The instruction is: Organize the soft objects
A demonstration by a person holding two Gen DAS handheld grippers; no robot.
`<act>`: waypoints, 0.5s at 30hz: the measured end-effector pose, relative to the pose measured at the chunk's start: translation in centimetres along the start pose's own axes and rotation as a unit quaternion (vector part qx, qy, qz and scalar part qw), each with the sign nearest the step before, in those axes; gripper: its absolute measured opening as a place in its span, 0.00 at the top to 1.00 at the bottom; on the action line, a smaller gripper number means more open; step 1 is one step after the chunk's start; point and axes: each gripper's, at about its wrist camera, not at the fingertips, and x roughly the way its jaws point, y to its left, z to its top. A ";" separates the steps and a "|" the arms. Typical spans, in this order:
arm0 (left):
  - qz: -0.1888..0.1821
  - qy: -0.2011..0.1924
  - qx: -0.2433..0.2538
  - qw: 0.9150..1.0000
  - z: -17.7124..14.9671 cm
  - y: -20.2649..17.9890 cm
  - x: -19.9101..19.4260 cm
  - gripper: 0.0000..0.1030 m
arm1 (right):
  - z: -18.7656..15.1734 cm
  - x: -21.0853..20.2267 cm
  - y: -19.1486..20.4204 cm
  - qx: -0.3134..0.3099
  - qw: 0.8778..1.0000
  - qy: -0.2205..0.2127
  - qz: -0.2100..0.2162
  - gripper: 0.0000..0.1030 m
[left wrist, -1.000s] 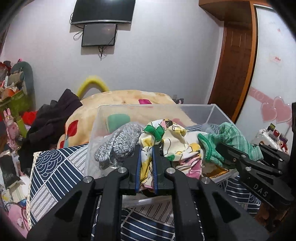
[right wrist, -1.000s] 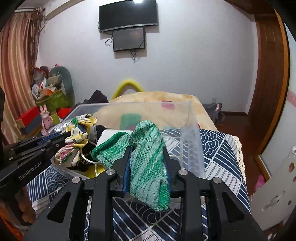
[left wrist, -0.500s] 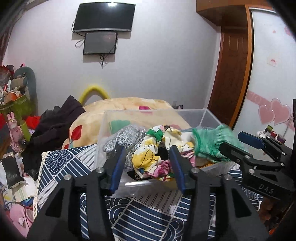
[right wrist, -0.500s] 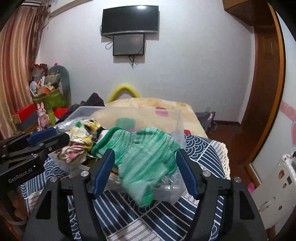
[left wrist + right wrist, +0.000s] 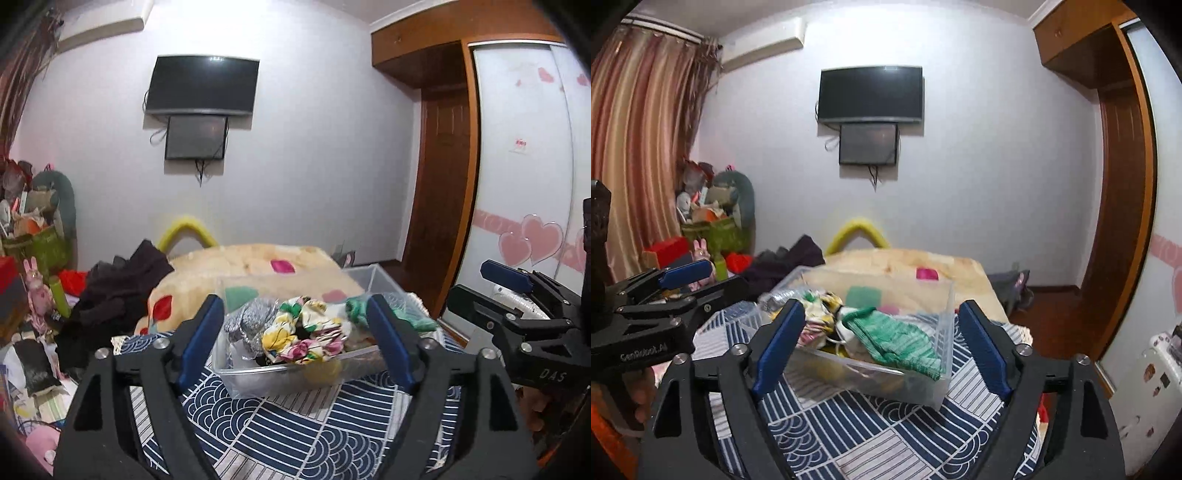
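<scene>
A: What's the biggest thing in view?

B: The bed surface, covered by a navy patterned cloth [image 5: 871,432] with wave and stripe panels. Behind it lies a cream blanket [image 5: 255,266] with coloured patches, and a heap of dark clothing [image 5: 118,291] sits to the left of that.

A: And on the cloth?

B: A clear plastic bin [image 5: 942,384] rests on it, well in front of both tools. All the soft items are inside it.

A: Which ones?

B: A green striped knit piece [image 5: 897,341] lies toward the right end, one end draped near the front wall. Beside it is a bundle of floral fabric [image 5: 303,334], yellow, pink and green on white. At the left end sits a grey speckled knit item [image 5: 249,325].

A: The grippers?

B: The left gripper [image 5: 295,343] has its jaws spread wide with nothing between them. The right gripper [image 5: 882,347] is likewise spread wide and holds nothing. Both hang short of the bin, touching none of the fabrics.
</scene>
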 end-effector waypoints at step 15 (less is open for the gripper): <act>-0.006 -0.040 0.020 0.999 -0.4 -1.9 -4.1 0.02 | -0.9 -2.2 0.6 0.017 0.999 -0.034 -0.006 0.00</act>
